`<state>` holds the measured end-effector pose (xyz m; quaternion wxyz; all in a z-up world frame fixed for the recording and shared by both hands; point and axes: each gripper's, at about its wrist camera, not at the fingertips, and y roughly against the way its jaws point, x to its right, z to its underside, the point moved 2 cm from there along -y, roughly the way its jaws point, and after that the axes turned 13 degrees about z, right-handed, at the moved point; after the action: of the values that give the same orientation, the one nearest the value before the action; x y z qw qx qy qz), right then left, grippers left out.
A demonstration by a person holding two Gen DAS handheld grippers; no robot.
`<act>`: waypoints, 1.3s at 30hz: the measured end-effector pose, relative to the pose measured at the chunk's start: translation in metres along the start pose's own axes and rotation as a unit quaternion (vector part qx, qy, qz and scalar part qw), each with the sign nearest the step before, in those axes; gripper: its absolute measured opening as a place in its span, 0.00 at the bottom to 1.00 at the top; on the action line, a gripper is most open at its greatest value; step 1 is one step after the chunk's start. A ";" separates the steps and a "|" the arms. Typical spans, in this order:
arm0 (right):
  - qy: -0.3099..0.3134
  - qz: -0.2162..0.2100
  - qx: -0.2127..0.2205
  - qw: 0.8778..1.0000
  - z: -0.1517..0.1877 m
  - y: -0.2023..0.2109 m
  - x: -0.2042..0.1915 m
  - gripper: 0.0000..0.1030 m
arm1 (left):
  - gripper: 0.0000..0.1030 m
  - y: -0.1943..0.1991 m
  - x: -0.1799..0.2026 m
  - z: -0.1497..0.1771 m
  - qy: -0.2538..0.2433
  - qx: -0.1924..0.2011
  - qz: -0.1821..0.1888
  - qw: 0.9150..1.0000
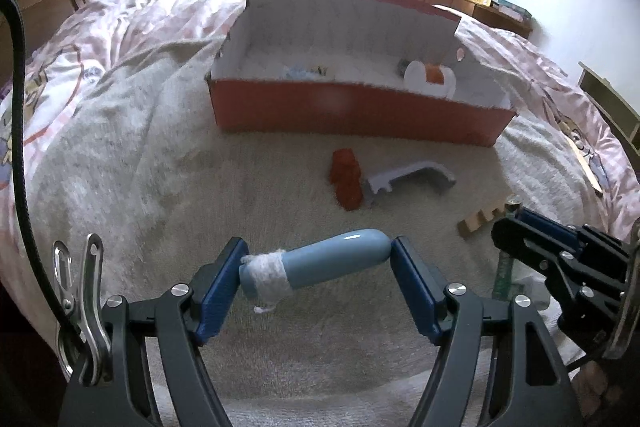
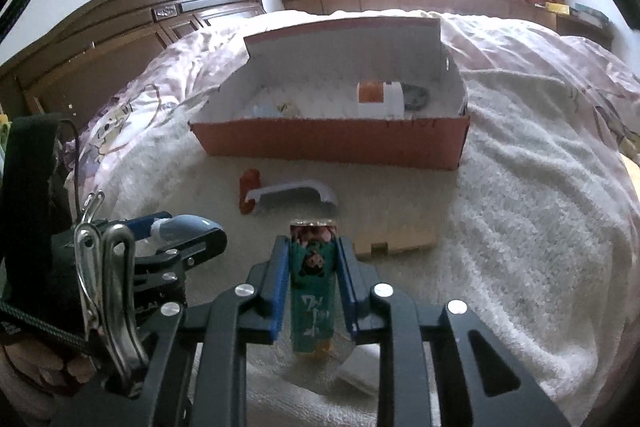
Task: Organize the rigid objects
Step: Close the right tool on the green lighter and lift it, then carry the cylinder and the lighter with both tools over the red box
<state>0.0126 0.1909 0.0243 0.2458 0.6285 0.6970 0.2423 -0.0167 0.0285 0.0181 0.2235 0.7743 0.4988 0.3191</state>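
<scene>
a bed carries a pale fuzzy blanket; on the blanket sit an open orange cardboard box, a red block touching a grey curved handle, and a notched wooden piece nearer the front

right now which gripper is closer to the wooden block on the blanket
Right. The right gripper, shut on a green can, sits just beside the wooden block. The left gripper, holding a blue handle, is farther off on the block's left.
</scene>
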 end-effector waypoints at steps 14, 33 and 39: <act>-0.012 -0.020 0.044 0.999 -0.027 0.021 0.001 0.23 | 0.73 0.020 0.009 -0.033 -0.028 0.030 0.007 0.999; -0.009 -0.009 0.096 0.995 -0.098 0.024 0.012 0.23 | 0.73 0.022 0.012 -0.103 -0.054 0.064 0.005 0.996; -0.007 0.005 0.110 0.994 -0.119 0.021 0.018 0.23 | 0.73 0.014 0.009 -0.123 -0.059 0.069 0.000 0.996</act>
<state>-0.0501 0.2072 0.1276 0.1786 0.6570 0.7145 0.1606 -0.0933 0.0347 0.1154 0.1991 0.8052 0.5056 0.2374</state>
